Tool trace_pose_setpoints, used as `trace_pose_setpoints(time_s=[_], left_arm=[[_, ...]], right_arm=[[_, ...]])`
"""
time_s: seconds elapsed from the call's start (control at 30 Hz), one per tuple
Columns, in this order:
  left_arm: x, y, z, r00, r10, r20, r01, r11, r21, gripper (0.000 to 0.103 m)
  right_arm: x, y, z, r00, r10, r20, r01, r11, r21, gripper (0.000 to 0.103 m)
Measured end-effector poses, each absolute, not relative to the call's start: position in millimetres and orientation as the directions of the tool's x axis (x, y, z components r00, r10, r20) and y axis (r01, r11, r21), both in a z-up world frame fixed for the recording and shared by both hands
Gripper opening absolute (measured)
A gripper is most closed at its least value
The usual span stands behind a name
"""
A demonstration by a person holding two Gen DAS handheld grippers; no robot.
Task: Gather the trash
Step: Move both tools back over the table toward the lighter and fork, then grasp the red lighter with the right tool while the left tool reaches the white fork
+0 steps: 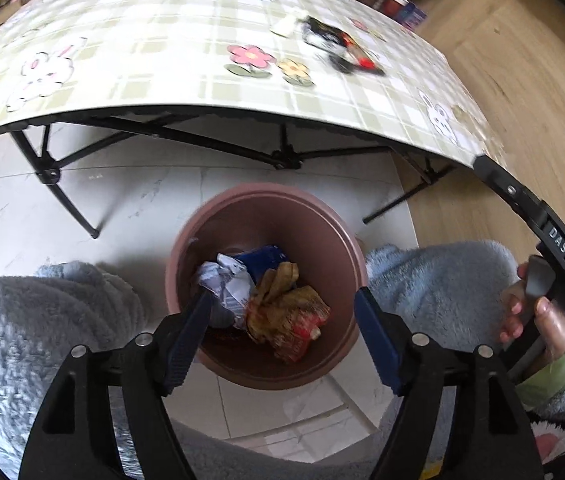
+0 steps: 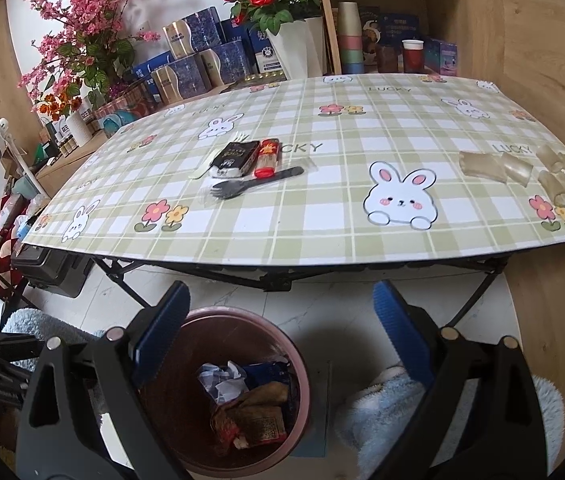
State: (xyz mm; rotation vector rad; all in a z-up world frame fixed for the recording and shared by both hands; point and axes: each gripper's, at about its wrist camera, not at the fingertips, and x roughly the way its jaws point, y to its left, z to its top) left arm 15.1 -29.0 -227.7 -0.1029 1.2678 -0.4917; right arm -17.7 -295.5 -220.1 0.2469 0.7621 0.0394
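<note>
Collection is judged partly done: the round pink plastic bin (image 1: 266,292) on the floor holds crumpled paper and wrappers (image 1: 266,300), both the left gripper (image 1: 282,312) and right gripper (image 2: 282,316) stand wide open and empty, while the black packet, red wrapper and dark plastic fork (image 2: 254,168) remain mid-table, near its front edge.

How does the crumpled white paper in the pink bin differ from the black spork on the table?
The crumpled white paper lies inside the pink bin on the floor; the black spork is not yet collected and lies on the table. The paper is a wrinkled, shapeless ball; the spork is long, thin and flat. The paper rests among other trash; the spork lies beside a black packet and a red packet. No gripper holds either.
</note>
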Motion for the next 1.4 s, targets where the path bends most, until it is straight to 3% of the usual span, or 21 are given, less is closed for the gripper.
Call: trace_pose_setpoints(time_s=[0.23, 0.37, 0.5, 0.6, 0.87, 1.27, 1.4], left_arm=[[39.4, -11.6, -196.5, 0.363, -0.377, -0.852, 0.293, 0.914, -0.279, 0.072], [58.1, -9.0, -174.0, 0.431, -0.369, -0.824, 0.307, 0.918, -0.25, 0.072], [72.7, -6.7, -159.0, 0.482, -0.361, -0.798, 0.317, 0.921, -0.225, 0.072], [84.6, -5.2, -153.0, 0.492, -0.372, -0.787, 0.326, 0.917, -0.23, 0.072], [121.0, -5.8, -147.5, 0.518, -0.367, -0.773, 0.331, 0.919, -0.215, 0.072], [187.4, -31.6, -180.9, 0.482, -0.355, -0.801, 0.342, 0.918, -0.2, 0.067], [209.6, -44.8, -190.4, 0.467, -0.361, -0.807, 0.343, 0.915, -0.211, 0.066]], right_arm=[[3.9, -308.6, -203.0, 0.728, 0.141, -0.671, 0.031, 0.971, 0.238, 0.087], [21.8, -308.3, -196.2, 0.721, 0.167, -0.673, -0.008, 0.973, 0.233, 0.075], [47.1, -300.9, -192.0, 0.704, 0.212, -0.678, -0.068, 0.97, 0.233, 0.053], [66.8, -294.8, -193.5, 0.684, 0.231, -0.692, -0.093, 0.968, 0.231, 0.043], [123.3, -284.2, -207.6, 0.638, 0.245, -0.73, -0.099, 0.966, 0.237, 0.041], [207.0, -282.6, -245.1, 0.555, 0.189, -0.81, -0.065, 0.981, 0.184, 0.041], [214.8, -271.6, -246.5, 0.56, 0.127, -0.818, -0.099, 0.991, 0.086, 0.039]])
